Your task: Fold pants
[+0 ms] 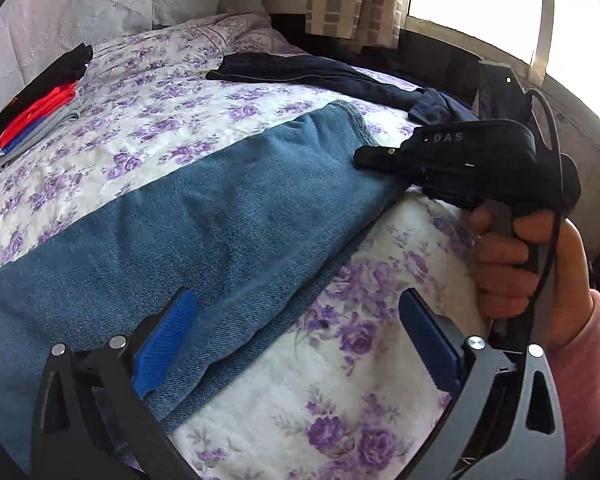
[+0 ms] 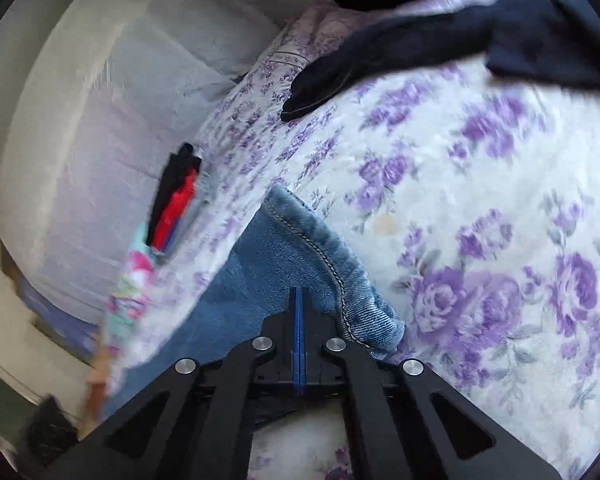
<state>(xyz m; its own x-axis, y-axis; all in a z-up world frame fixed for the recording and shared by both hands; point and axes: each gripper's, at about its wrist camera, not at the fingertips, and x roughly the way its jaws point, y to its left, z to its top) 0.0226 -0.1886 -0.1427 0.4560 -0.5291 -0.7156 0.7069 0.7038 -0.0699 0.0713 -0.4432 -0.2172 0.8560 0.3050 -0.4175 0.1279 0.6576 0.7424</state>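
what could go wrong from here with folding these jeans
1. The right gripper looks shut at the hem of the jeans, but no denim shows between its pads, so a pull may lift nothing.
2. The left gripper is open with one pad over the denim and one over the bedspread; closing here could pinch both.

Left gripper (image 1: 296, 344): standing with its jaws spread wide, nothing between the blue pads (image 1: 162, 346), pointing steeply downward.
Right gripper (image 2: 299, 300): showing its jaws pressed fully together, the blue pads meeting in one thin line, pointing gently downward.
Right hand (image 1: 516, 268): wrapping its fingers around the right gripper's handle, seen from the left wrist view.
Sleeve (image 1: 580, 376): covering the right forearm in pink, reaching up to the wrist.
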